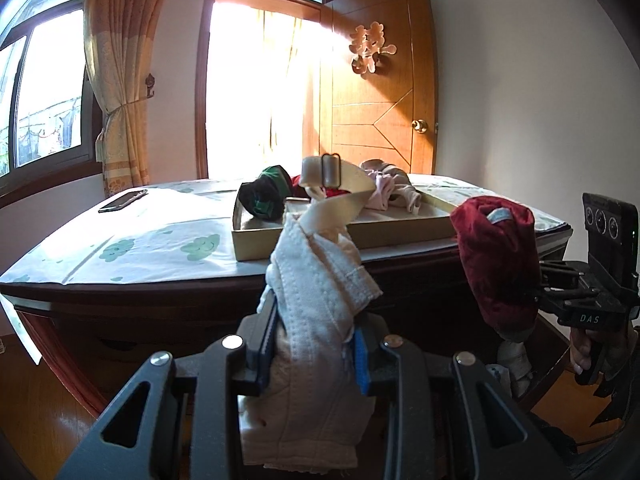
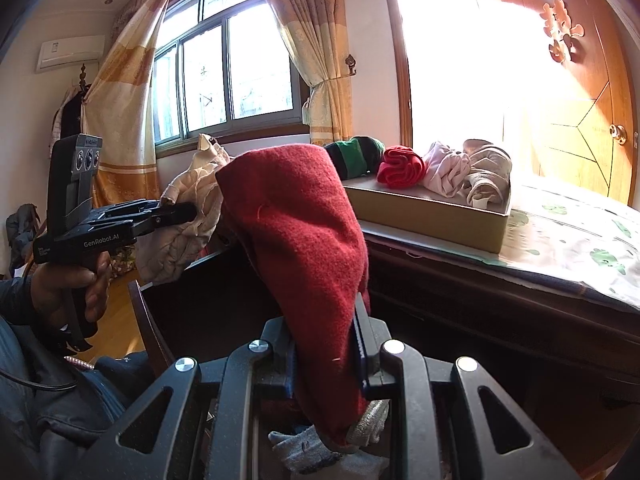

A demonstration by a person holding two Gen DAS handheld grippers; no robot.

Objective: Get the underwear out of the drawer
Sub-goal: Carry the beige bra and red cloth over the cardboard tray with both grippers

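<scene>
Left gripper (image 1: 314,344) clamps cream bra (image 1: 320,280), right gripper (image 2: 326,354) clamps red garment (image 2: 296,216); both held high, likely heading for cardboard tray (image 1: 360,240).

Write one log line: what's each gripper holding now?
left gripper: shut on cream bra | right gripper: shut on dark red garment

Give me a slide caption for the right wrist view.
Right gripper clamps a red garment near the tray.
</scene>
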